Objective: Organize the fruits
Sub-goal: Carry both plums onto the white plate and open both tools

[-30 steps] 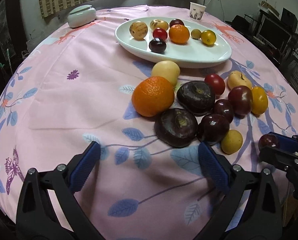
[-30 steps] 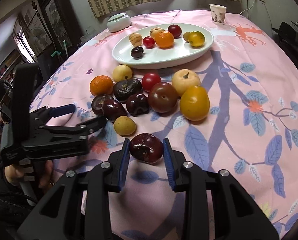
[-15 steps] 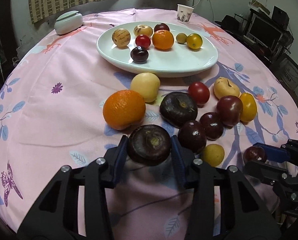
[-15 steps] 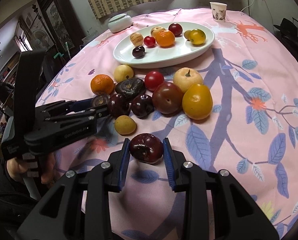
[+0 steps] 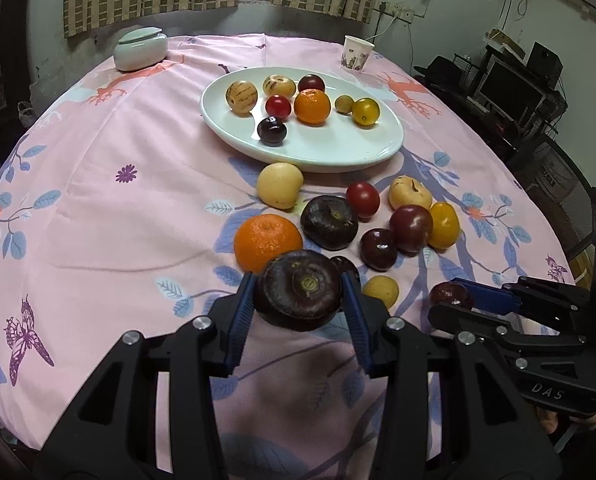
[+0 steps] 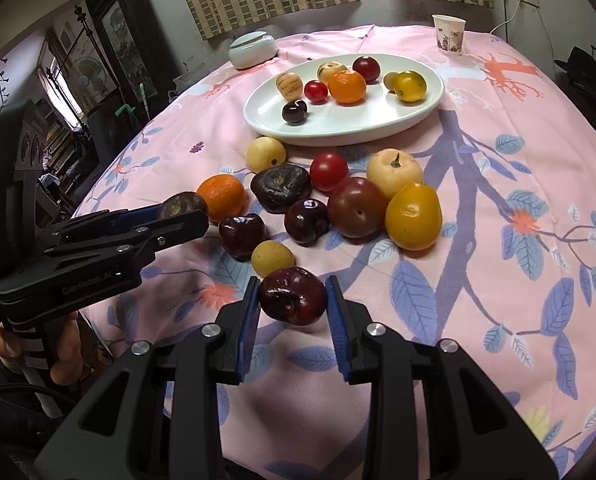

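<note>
My left gripper (image 5: 298,280) is shut on a round dark purple fruit (image 5: 299,298) and holds it just above the pink cloth, in front of an orange (image 5: 266,240). From the right wrist view this same fruit (image 6: 180,205) shows at the left. Low over the cloth, my right gripper (image 6: 292,284) is shut on a dark red fruit (image 6: 292,300), beside a small yellow fruit (image 6: 272,257). Several loose fruits lie between the grippers and the white oval plate (image 5: 337,156), which holds several fruits at its far side.
A lidded pale ceramic jar (image 5: 140,48) and a paper cup (image 5: 357,52) stand at the table's far edge. The round table (image 5: 98,184) falls away on the left and right. A hand (image 6: 64,354) holds the left gripper's handle. Monitors and shelves stand beyond the right edge.
My left gripper was wide open in front of the dark purple fruit, then closed on it and lifted it off the cloth. The right gripper kept still with the dark red fruit.
</note>
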Demonstrator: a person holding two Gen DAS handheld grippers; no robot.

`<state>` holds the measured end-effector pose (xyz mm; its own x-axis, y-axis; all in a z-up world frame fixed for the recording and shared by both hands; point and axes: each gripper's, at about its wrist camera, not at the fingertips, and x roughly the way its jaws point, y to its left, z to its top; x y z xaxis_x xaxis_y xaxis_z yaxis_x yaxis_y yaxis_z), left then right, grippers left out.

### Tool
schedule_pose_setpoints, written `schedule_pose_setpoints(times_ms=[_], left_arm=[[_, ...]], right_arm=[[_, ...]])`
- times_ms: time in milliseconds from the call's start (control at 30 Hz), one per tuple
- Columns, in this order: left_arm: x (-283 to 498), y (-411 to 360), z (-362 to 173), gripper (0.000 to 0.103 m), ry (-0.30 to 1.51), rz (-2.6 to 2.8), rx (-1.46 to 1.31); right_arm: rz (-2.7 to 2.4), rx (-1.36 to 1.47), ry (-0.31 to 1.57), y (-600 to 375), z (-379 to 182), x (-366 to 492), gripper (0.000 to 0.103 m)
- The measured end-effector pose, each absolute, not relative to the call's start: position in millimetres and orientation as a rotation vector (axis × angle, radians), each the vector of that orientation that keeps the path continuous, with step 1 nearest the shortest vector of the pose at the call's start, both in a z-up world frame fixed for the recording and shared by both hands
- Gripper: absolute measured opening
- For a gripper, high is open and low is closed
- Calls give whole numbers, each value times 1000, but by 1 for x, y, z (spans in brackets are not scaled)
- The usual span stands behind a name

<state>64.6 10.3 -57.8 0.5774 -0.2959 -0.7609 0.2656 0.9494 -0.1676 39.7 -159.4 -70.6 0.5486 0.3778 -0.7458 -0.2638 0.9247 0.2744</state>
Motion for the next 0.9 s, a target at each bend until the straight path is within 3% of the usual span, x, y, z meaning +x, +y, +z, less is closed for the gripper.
schedule_pose_setpoints(times_ms=[567,900], left_arm=[[88,13,-36,44,868,-332,-19],[243,-2,-1,44,901,-265,8]], right_arm=[[409,124,893,-163,-50,60,33],[362,61,864,-167,-3,193,33]])
